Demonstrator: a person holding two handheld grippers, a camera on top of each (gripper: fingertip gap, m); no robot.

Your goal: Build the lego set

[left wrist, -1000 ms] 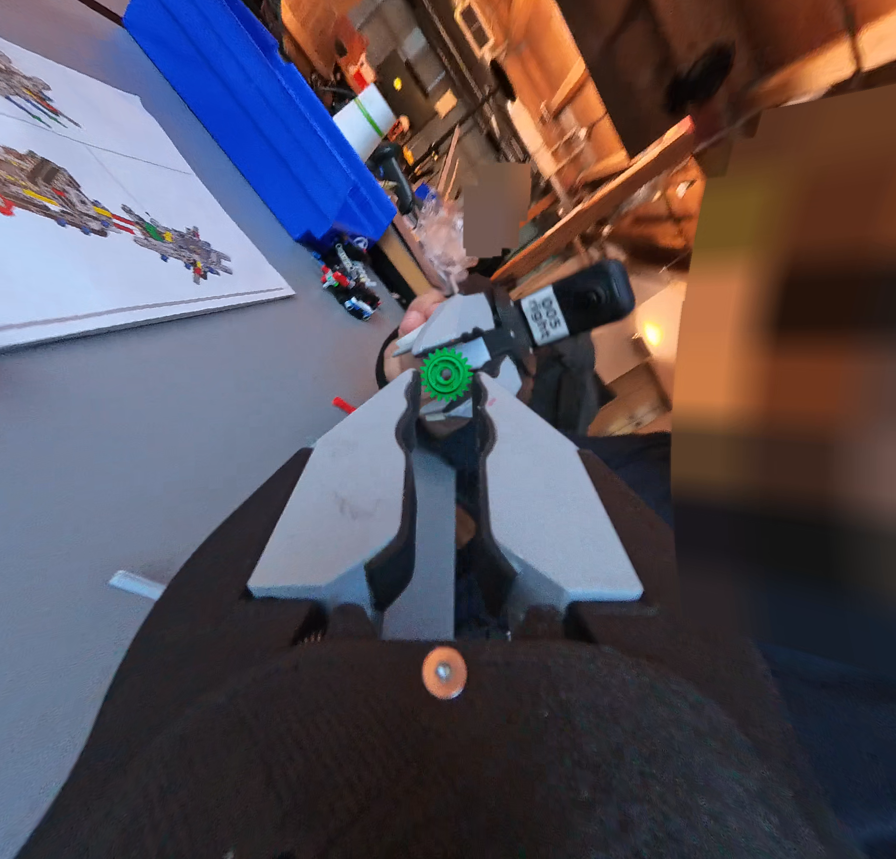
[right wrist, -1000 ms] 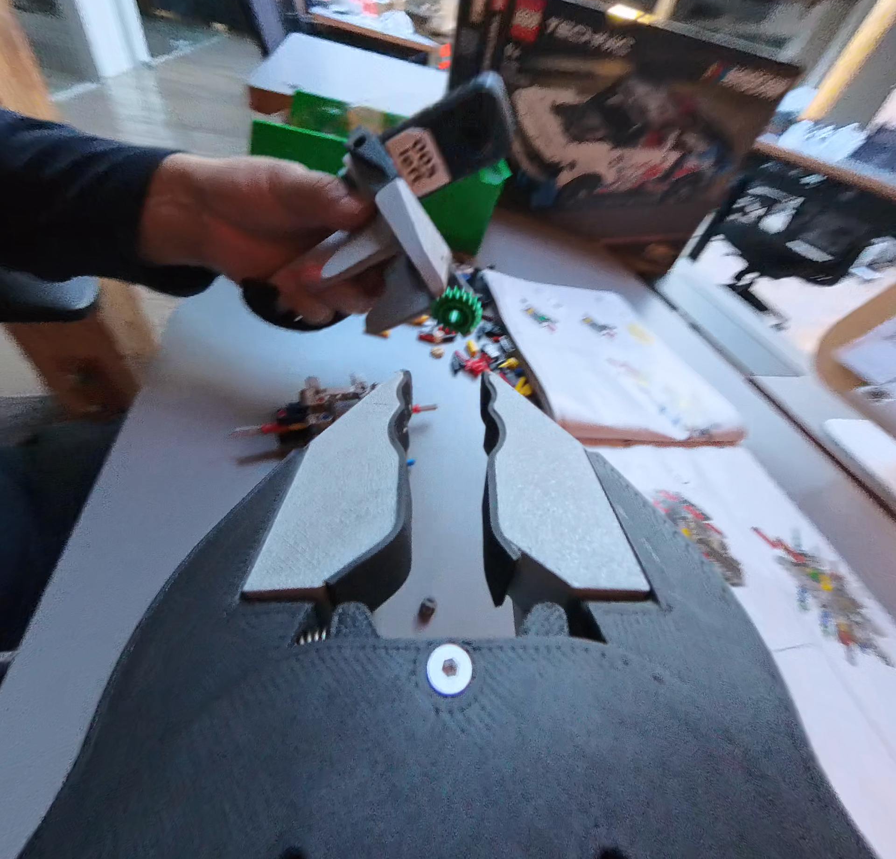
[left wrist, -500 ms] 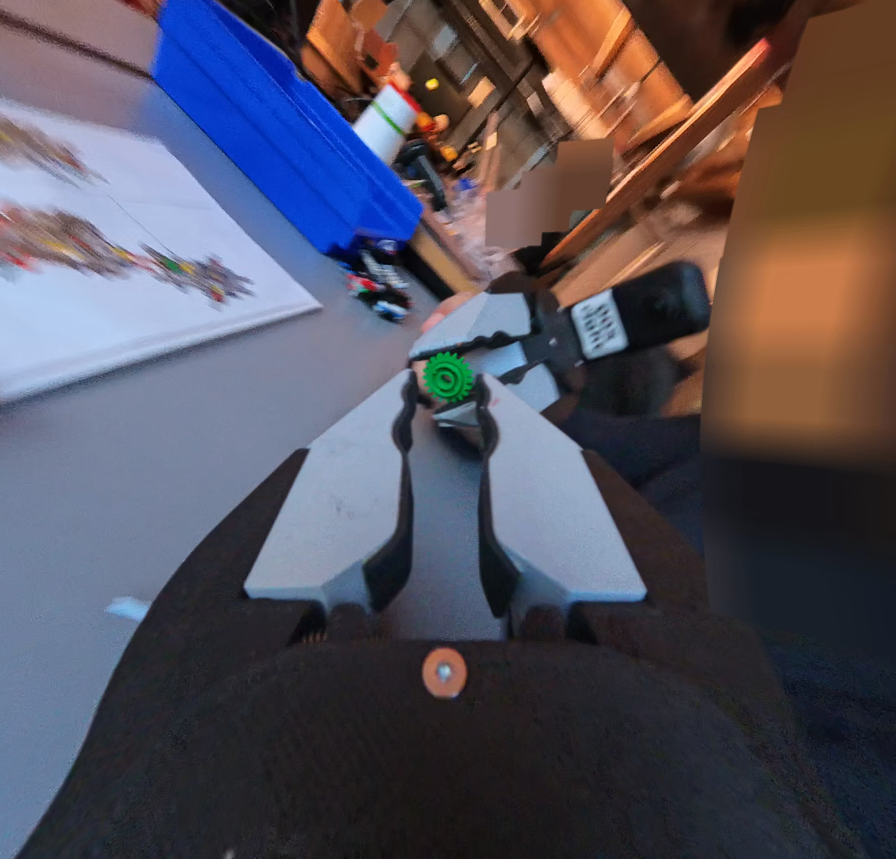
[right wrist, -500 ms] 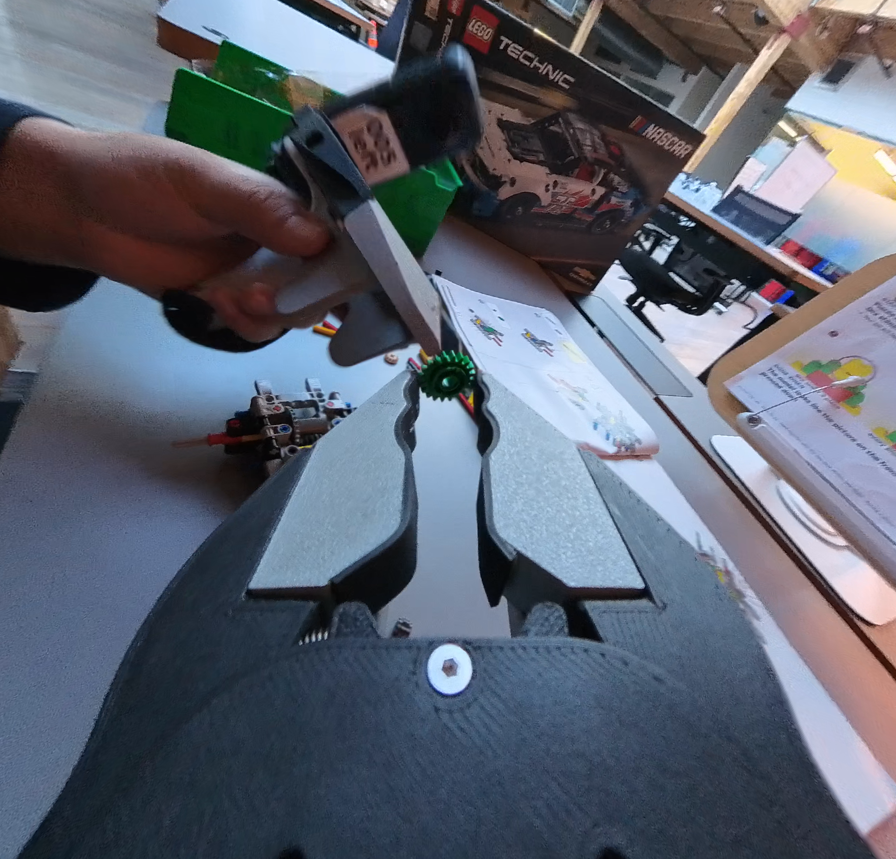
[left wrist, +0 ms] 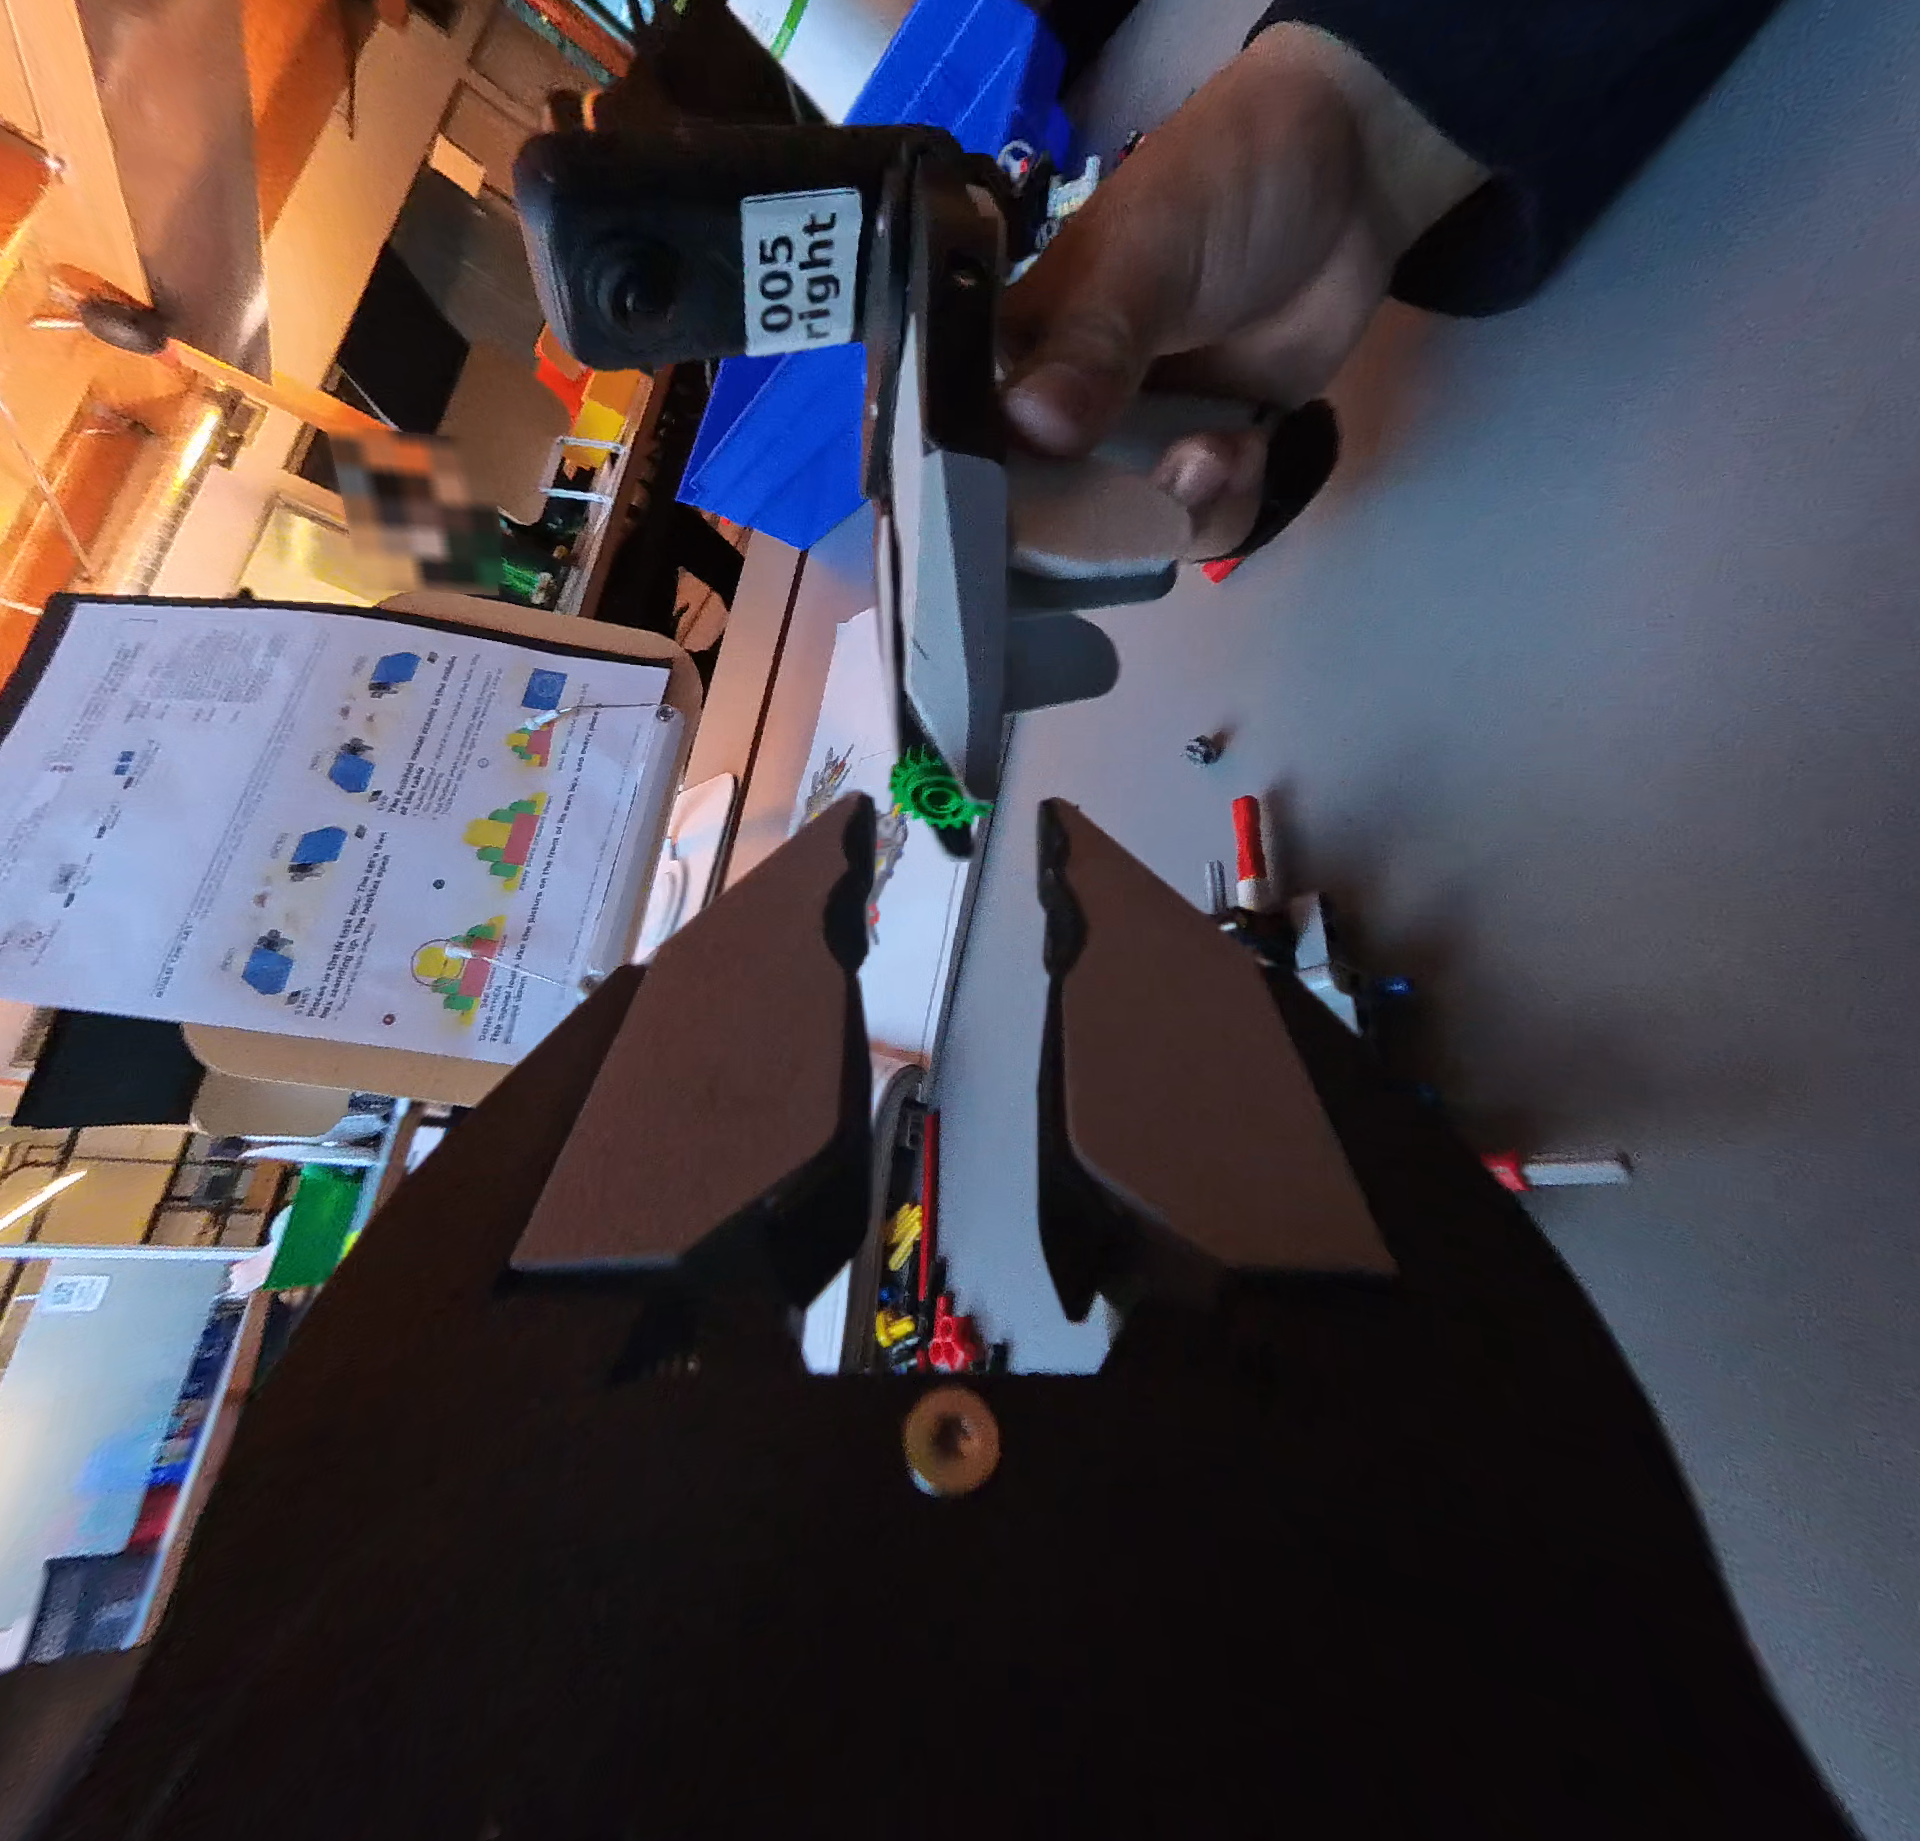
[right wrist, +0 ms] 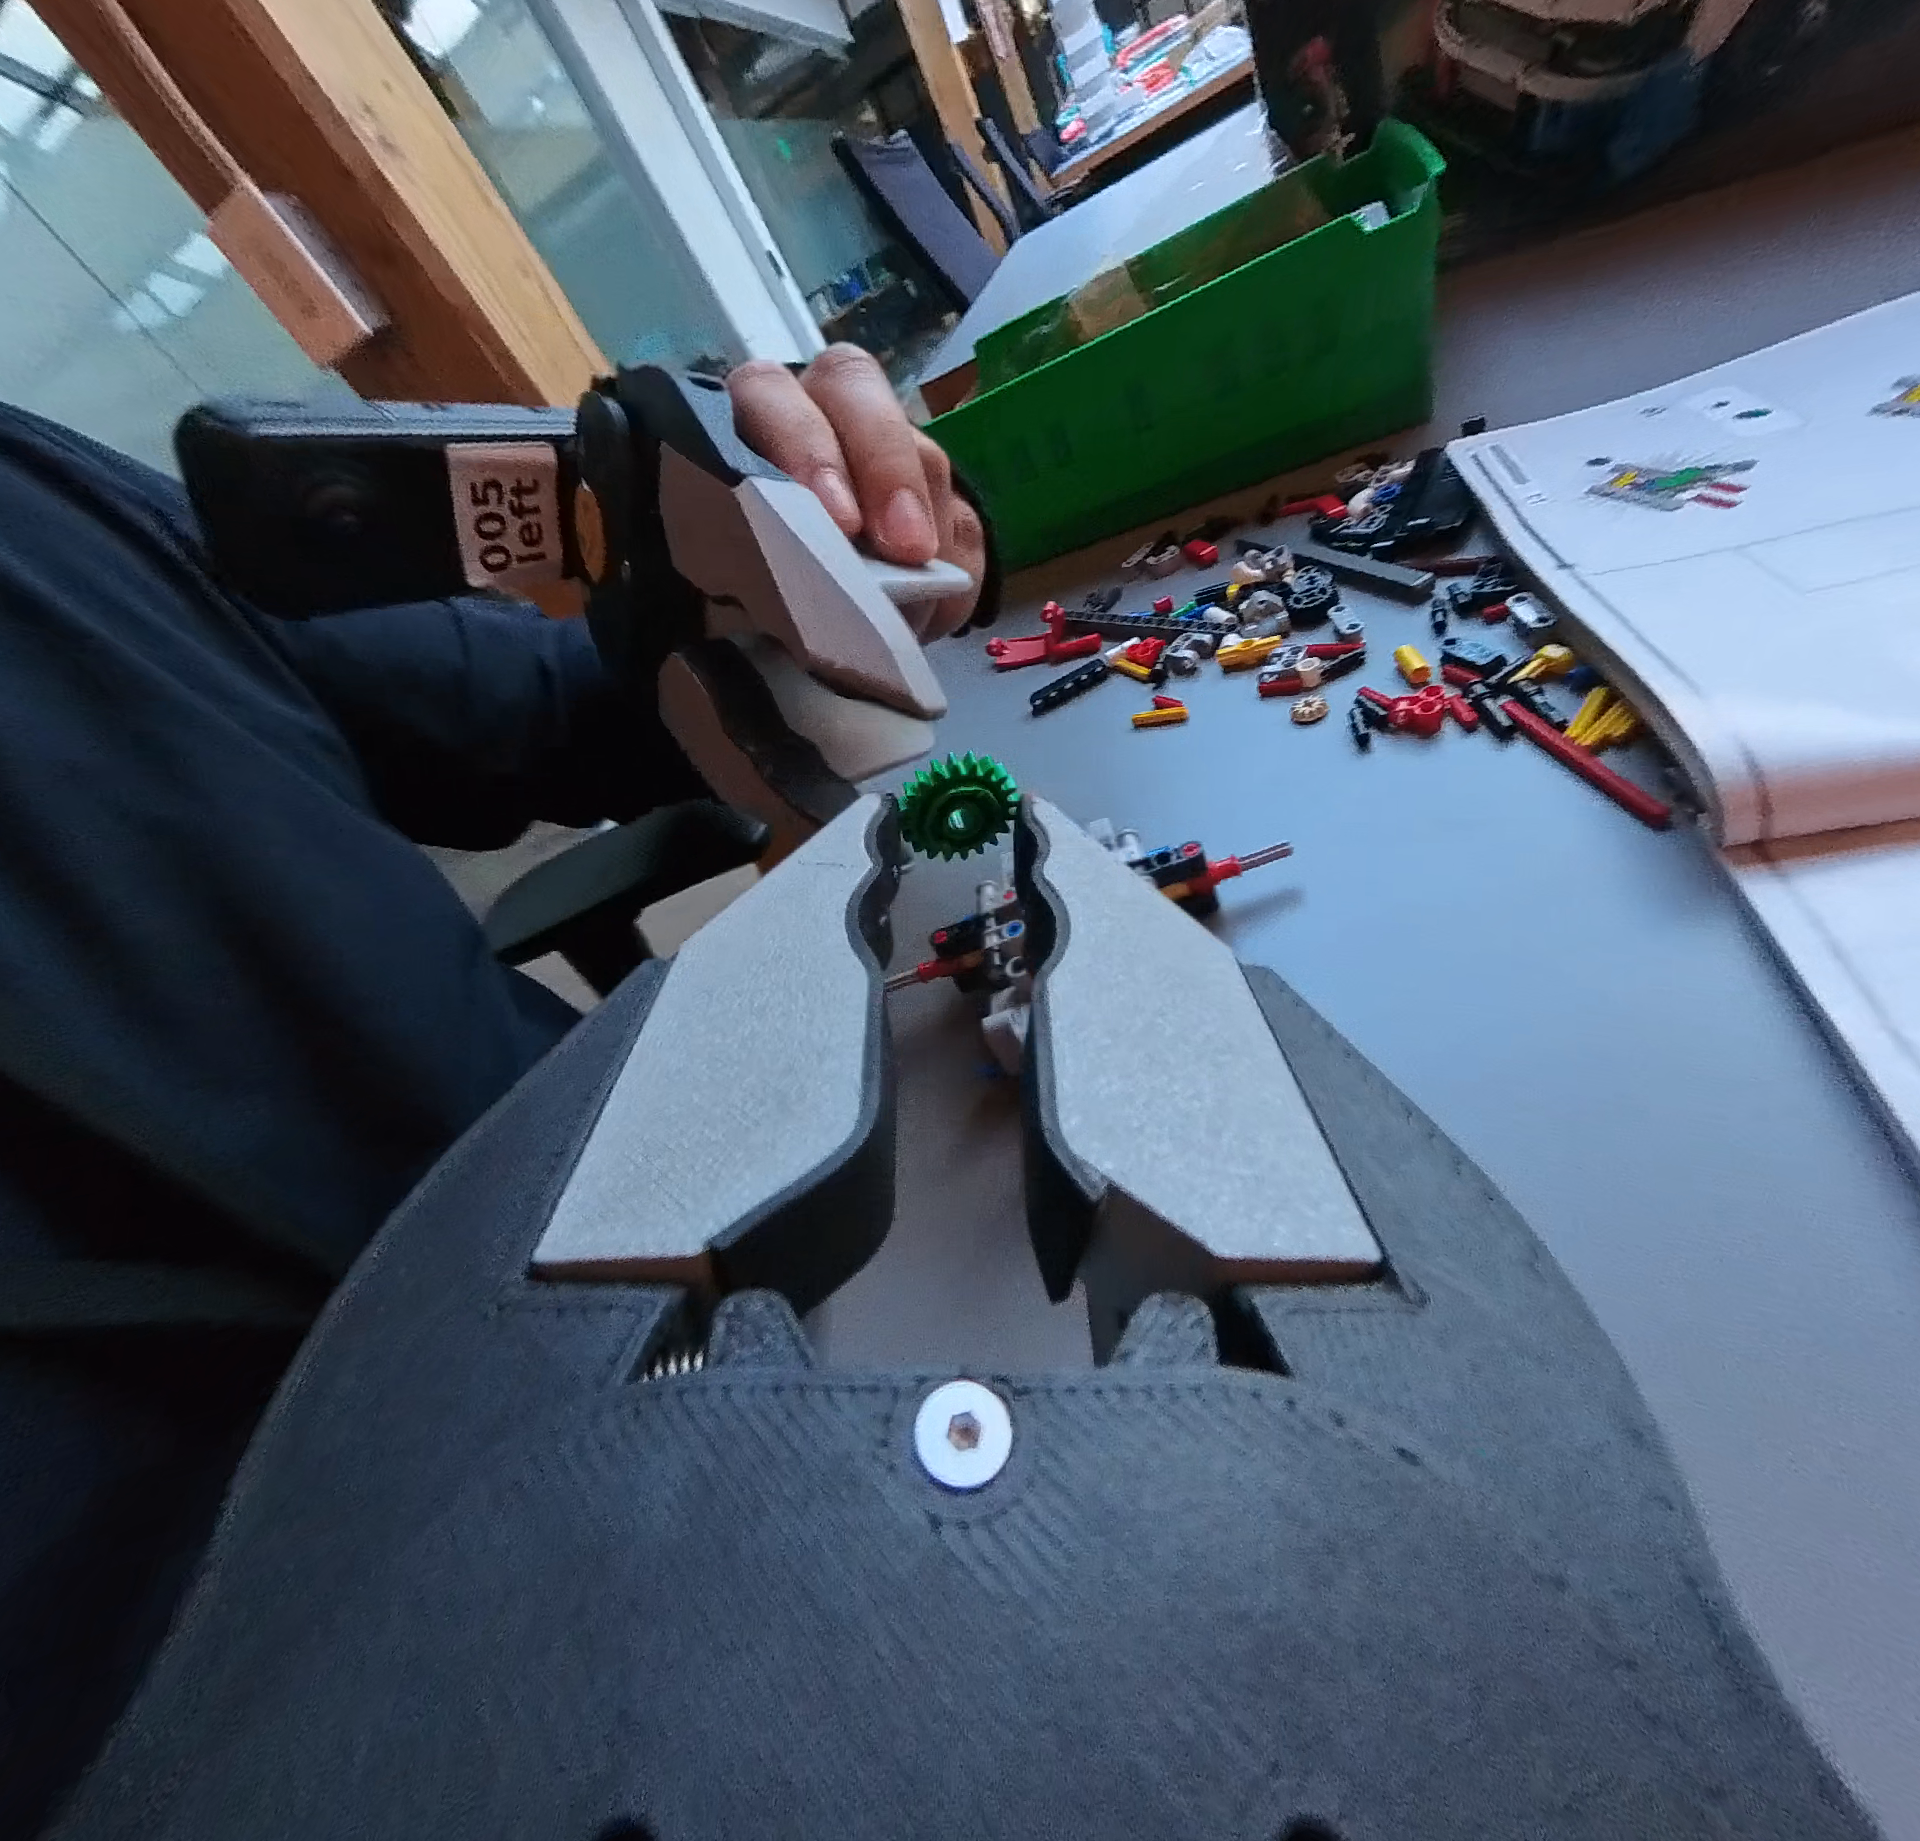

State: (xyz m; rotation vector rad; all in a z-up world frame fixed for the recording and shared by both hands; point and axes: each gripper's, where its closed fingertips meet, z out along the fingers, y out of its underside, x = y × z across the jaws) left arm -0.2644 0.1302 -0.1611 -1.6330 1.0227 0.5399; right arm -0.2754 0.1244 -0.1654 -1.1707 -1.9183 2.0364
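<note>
1. The right gripper [right wrist: 954, 817] is being held above the grey table [right wrist: 1455, 1012], its fingers [right wrist: 1049, 856] clenched on a green gear [right wrist: 954, 802] at the very tips, one pad pressing on each side of its teeth.
2. In the left wrist view the same green gear [left wrist: 935, 796] is sitting at the tip of the right gripper's fingers [left wrist: 951, 638], which a hand [left wrist: 1216, 264] in a dark sleeve is gripping by the handle.
3. The left gripper [left wrist: 948, 823] is pointing at the gear from close by, its fingers [left wrist: 821, 918] standing released with open space between them; the gear is lying just beyond their tips, not pinched by them.
4. In the right wrist view a hand [right wrist: 852, 461] is holding the left gripper [right wrist: 883, 721] tilted down toward the gear.
5. A small partly built model [right wrist: 997, 939] is lying on the table under the right gripper.
6. A green bin [right wrist: 1195, 389] is standing at the far side of the table; its contents are too blurred to tell.
7. Loose building pieces [right wrist: 1330, 638] are lying scattered between the bin and an open instruction booklet [right wrist: 1714, 565].
8. A blue bin [left wrist: 790, 430] is showing in the left wrist view; its inside is hidden.
</note>
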